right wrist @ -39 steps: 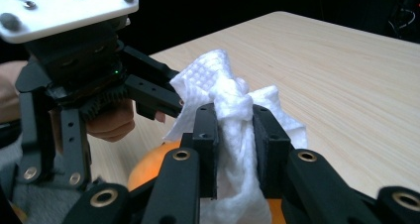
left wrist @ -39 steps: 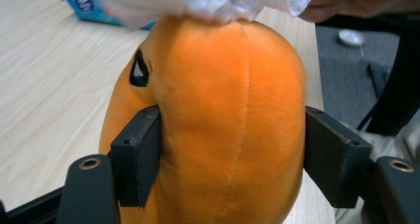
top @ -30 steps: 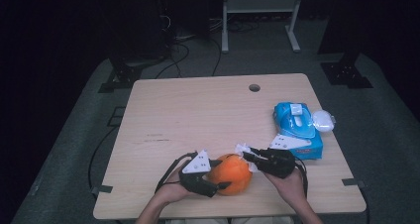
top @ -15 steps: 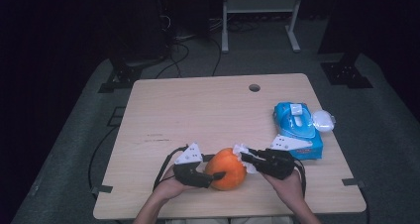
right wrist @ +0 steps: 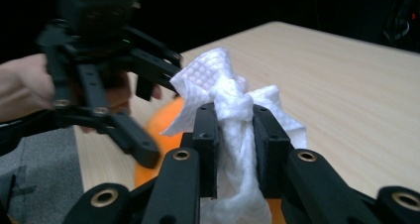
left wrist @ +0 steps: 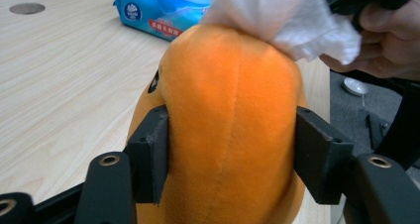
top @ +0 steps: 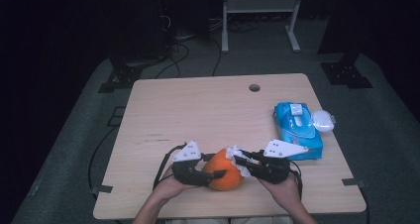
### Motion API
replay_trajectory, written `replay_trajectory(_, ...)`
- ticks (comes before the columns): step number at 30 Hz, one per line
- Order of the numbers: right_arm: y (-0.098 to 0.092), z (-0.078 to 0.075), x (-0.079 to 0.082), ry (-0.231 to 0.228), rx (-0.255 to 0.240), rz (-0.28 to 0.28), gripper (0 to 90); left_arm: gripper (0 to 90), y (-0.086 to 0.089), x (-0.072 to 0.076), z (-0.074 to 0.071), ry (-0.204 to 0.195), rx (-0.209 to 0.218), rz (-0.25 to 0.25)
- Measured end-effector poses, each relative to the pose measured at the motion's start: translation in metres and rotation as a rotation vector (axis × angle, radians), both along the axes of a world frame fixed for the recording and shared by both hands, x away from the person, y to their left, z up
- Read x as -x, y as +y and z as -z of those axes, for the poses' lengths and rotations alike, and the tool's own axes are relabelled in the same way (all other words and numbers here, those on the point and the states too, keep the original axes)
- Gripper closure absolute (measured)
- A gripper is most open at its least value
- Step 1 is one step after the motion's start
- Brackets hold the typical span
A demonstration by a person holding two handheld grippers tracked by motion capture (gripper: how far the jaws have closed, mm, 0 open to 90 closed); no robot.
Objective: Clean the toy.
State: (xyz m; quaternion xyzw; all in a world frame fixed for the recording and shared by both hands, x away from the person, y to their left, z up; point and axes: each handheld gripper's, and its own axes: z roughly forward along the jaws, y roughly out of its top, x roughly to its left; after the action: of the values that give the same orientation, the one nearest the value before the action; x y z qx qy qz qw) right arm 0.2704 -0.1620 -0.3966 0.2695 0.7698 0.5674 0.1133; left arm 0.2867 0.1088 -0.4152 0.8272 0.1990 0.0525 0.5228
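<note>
Two grippers busy w/ one job: wiping the orange plush [left wrist: 233, 125] at the near edge of the table [top: 208, 110], just in front of me. I've got the left gripper [top: 210, 173] clamped on the toy; its jaws have just been closing, and in the left gripper view both pads [left wrist: 153, 159] press into the plush's sides, fabric bulging a bit between them. So the hold looks set.

Right gripper [right wrist: 236, 149] is pinched tight on a bunched white wipe [right wrist: 233, 110], pads squeezed together w/ the cloth standing up between them. From the left gripper view the wipe [left wrist: 282, 16] sits on the top end of the plush, touching it. High view shows the same: wipe [top: 236, 157] between the two grippers, up against the toy's upper right side.

Progress, as I judge it: wipe pulled and in hand, toy secured, contact made, so the rubbing itself is under way or just starting. Can't tell how much surface is already clean; no visible dirt or damp marks to go by. What's left, I'd say: work the wipe over the rest, prob. turn the toy w/ the left, then put both down. Blue wipe pack [top: 297, 130] lies at the right, well apart from the plush.
</note>
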Motion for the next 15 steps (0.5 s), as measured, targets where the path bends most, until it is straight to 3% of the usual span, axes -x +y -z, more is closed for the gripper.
replay_trajectory(4, -0.01, 0.011, -0.009, 0.039, -0.004, 0.042, 74.3, 20.2, -0.005, -0.003, 0.003, -0.017, -0.007, -0.024)
replay_trajectory(7, -0.01, 0.008, -0.007, 0.039, -0.008, 0.052, 74.2, 17.4, -0.009, -0.004, 0.011, -0.012, -0.022, -0.022)
replay_trajectory(10, 0.003, 0.004, 0.003, -0.003, 0.014, 0.014, 74.0, 21.9, -0.01, -0.002, 0.016, -0.013, -0.017, -0.013)
replay_trajectory(12, 0.008, 0.002, 0.005, -0.024, 0.023, -0.002, 74.0, 30.7, -0.008, -0.001, 0.011, -0.012, -0.013, -0.014)
replay_trajectory(15, -0.002, 0.003, -0.001, -0.01, 0.001, 0.026, 74.1, 36.8, -0.003, -0.002, 0.004, 0.012, 0.028, -0.004)
